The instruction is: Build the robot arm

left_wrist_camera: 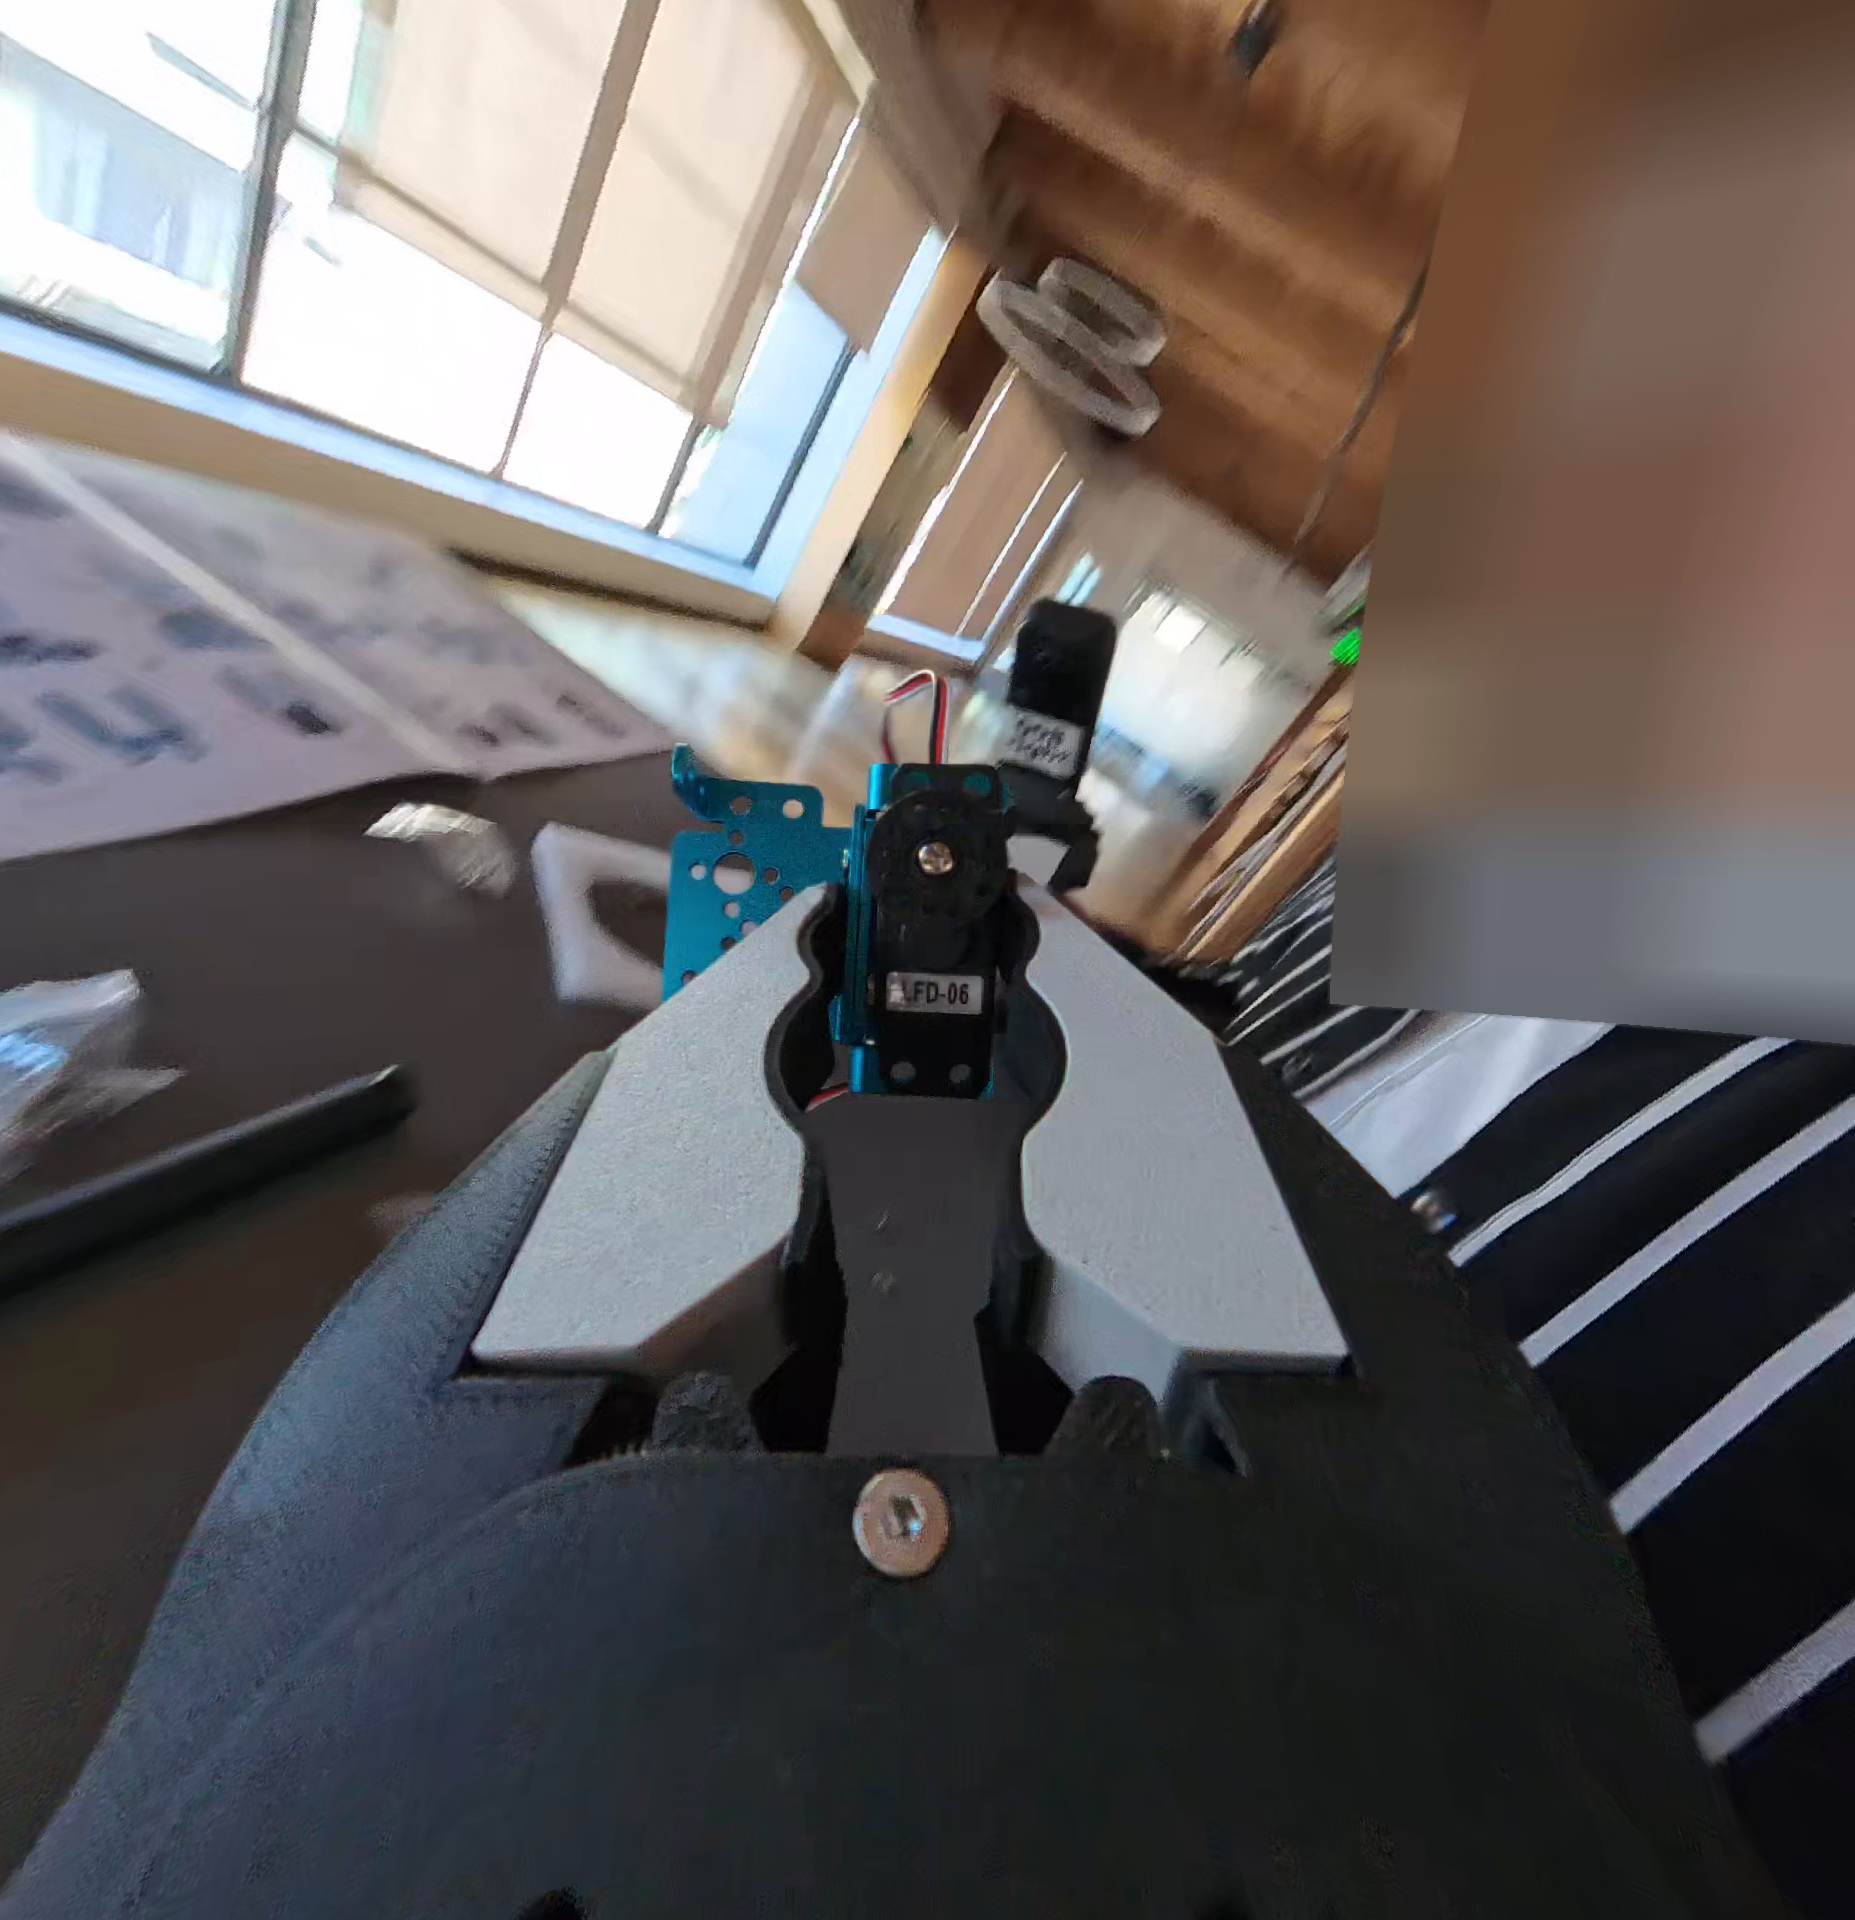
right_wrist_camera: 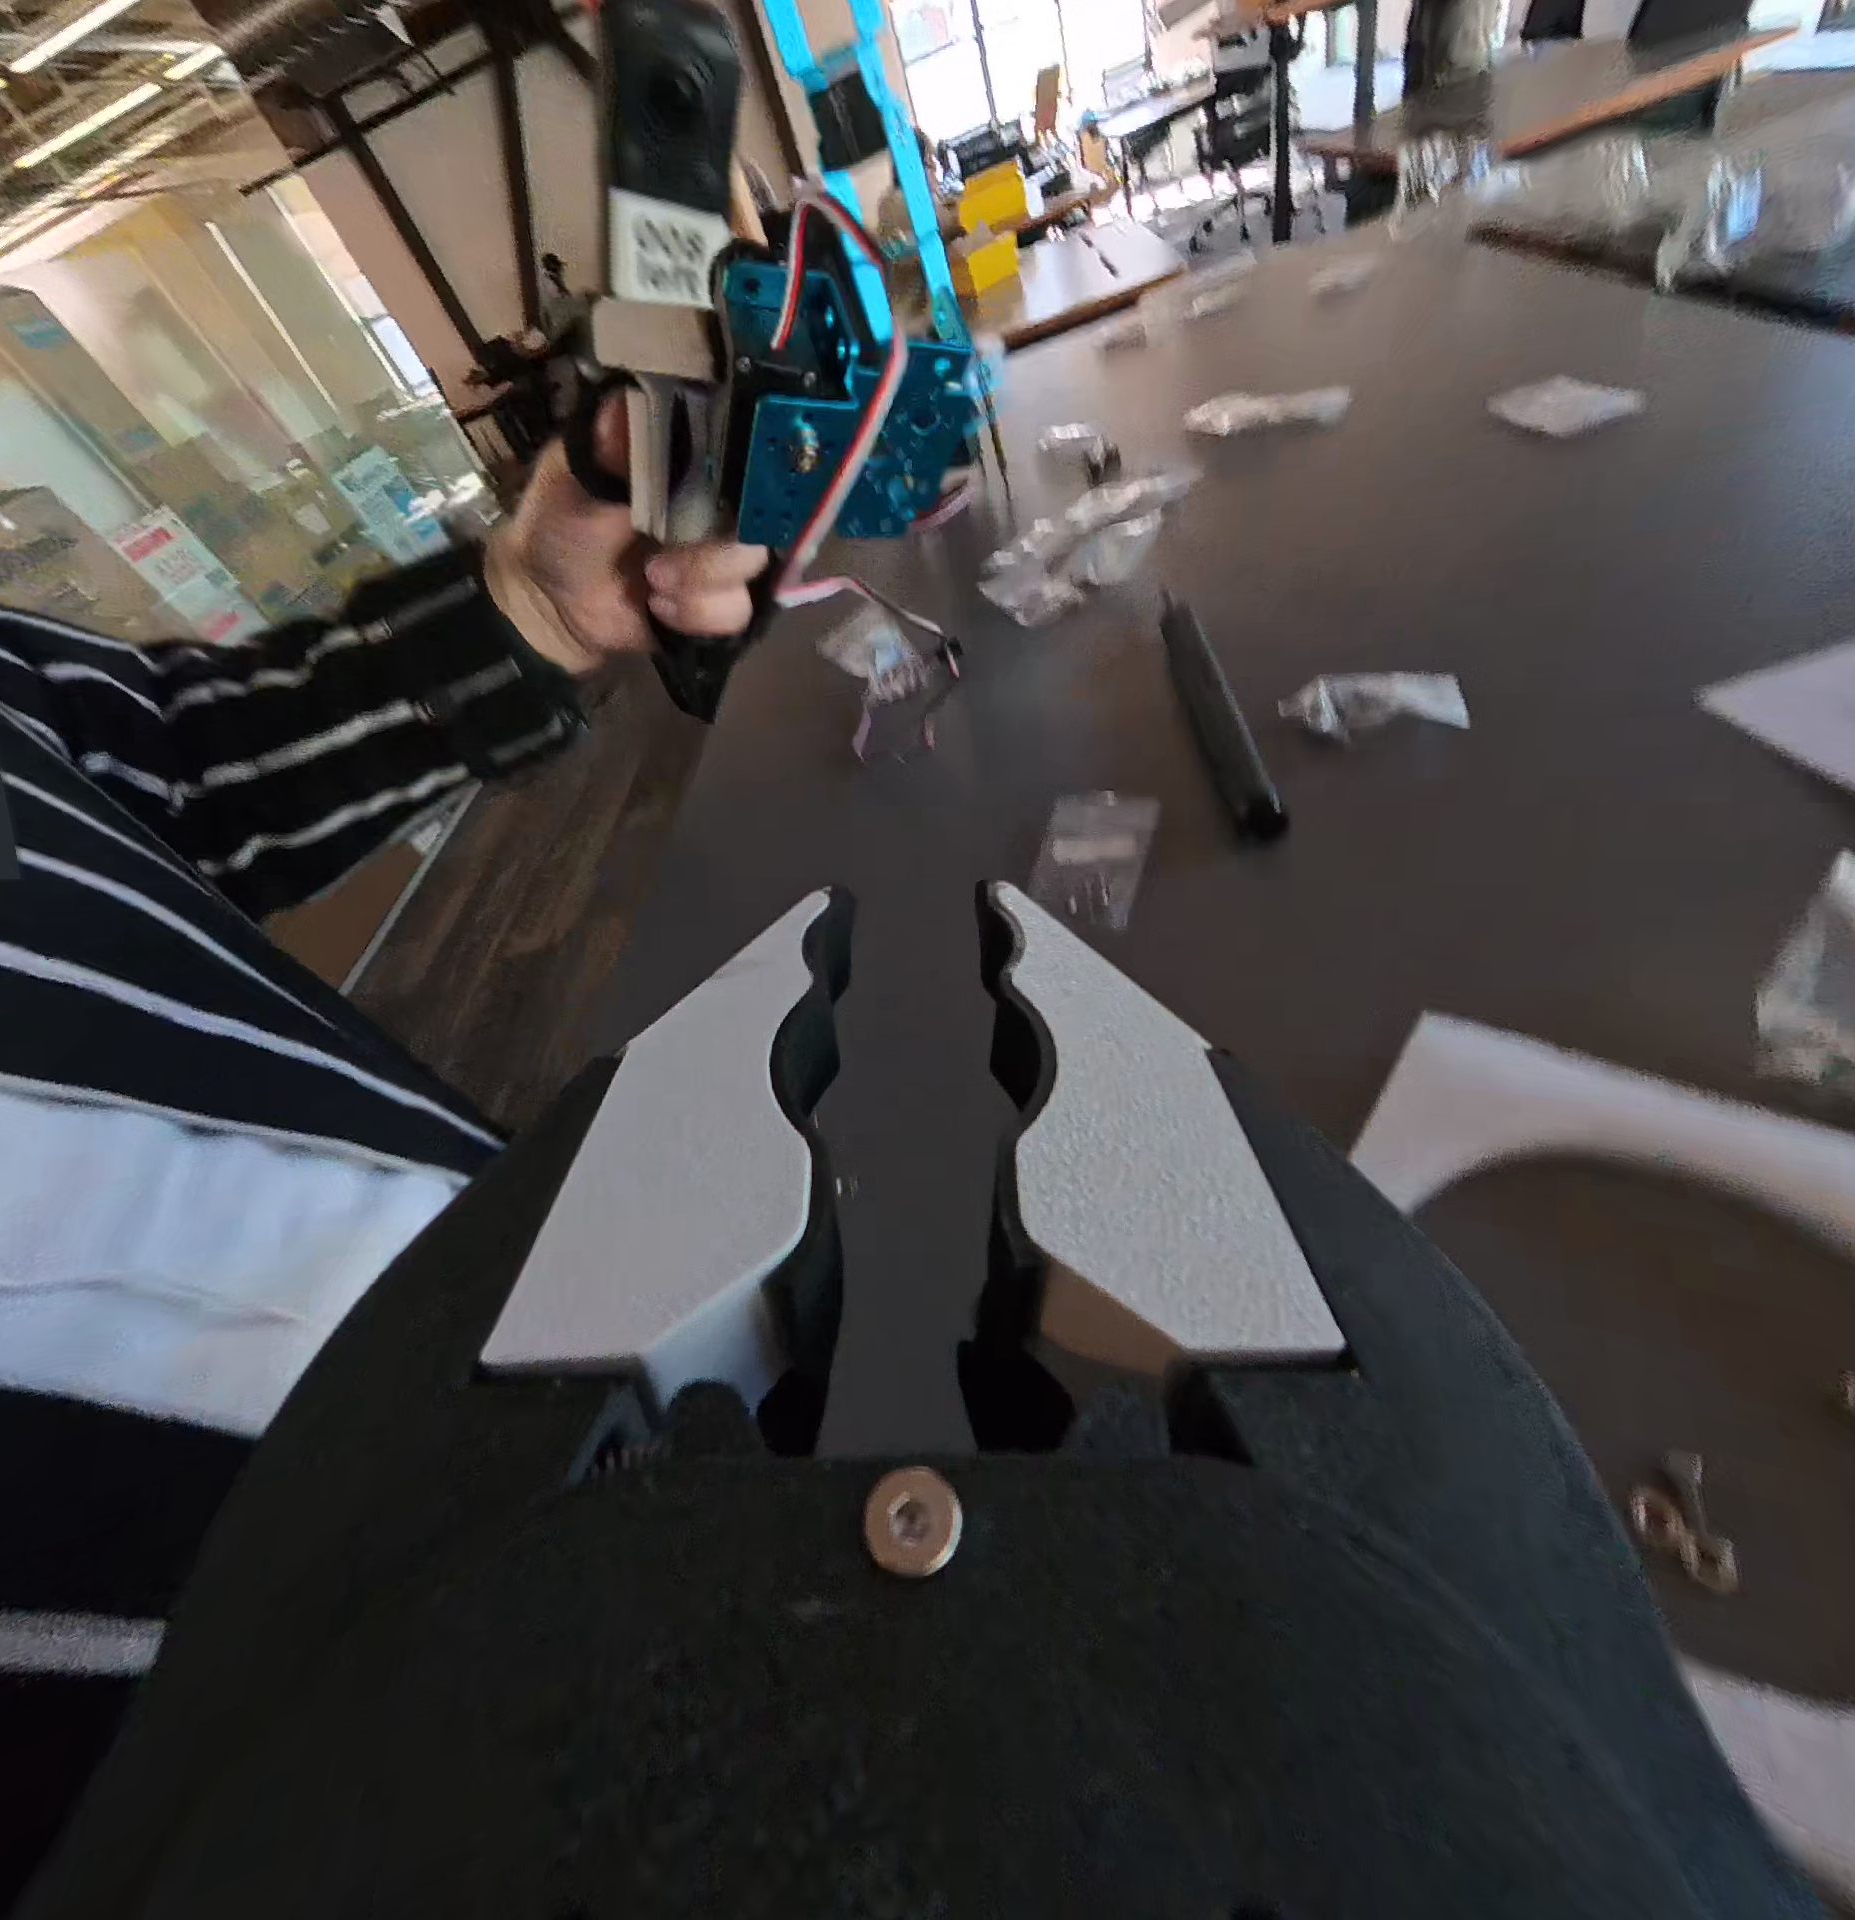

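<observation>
The left hand-held gripper (left_wrist_camera: pixel 923 914) pinches a black servo (left_wrist_camera: pixel 928 977) in its blue bracket (left_wrist_camera: pixel 741 894), lifted clear of the worktop (right_wrist_camera: pixel 1422 831). The right hand-held gripper (right_wrist_camera: pixel 912 935) is spread and empty. The grip looks shallow, so the servo could twist or slip out. Only the right view shows the hand (right_wrist_camera: pixel 590 561), dangling wires (right_wrist_camera: pixel 881 613), rod (right_wrist_camera: pixel 1219 717) and scattered bags (right_wrist_camera: pixel 1375 701).

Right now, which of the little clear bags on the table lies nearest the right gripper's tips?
The flat clear bag just beyond the right gripper, slightly right of its fingertips. The other bags lie farther up the dark table, past the black rod.
</observation>
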Motion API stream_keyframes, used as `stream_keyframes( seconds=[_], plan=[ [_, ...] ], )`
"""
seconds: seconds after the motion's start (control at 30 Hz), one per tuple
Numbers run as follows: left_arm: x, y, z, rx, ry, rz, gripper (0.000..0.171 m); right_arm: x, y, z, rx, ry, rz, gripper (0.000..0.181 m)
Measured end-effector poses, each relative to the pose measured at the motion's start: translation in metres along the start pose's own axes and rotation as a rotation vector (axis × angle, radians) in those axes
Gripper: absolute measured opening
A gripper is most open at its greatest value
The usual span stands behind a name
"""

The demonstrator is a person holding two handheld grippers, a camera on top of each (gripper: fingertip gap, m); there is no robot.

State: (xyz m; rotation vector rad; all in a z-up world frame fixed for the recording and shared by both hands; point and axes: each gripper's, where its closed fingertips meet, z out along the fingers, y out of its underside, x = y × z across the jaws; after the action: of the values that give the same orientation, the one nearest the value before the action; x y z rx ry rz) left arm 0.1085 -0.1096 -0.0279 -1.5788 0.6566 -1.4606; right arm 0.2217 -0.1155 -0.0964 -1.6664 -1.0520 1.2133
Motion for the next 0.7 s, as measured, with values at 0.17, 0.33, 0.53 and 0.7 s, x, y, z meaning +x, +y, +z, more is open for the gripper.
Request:
stream_keyframes(
  seconds=[0.17,0.33,0.53,0.7],
  plan=[
    [0.017,-0.013,0.018,0.083,0.081,0.004,0.027,-0.018,-0.048,0.022,0.082,-0.066,-0.117,0.025],
    [0.027,-0.019,0.022,0.132,0.137,-0.034,0.027,-0.028,-0.056,0.029,0.149,-0.15,-0.058,0.025],
    [0.032,-0.019,0.021,0.173,0.174,-0.085,0.027,-0.007,-0.057,0.021,0.253,-0.16,0.096,0.024],
    [0.028,-0.02,0.02,0.206,0.133,-0.065,0.027,0.016,-0.053,0.009,0.275,-0.073,0.137,0.022]
  ],
)
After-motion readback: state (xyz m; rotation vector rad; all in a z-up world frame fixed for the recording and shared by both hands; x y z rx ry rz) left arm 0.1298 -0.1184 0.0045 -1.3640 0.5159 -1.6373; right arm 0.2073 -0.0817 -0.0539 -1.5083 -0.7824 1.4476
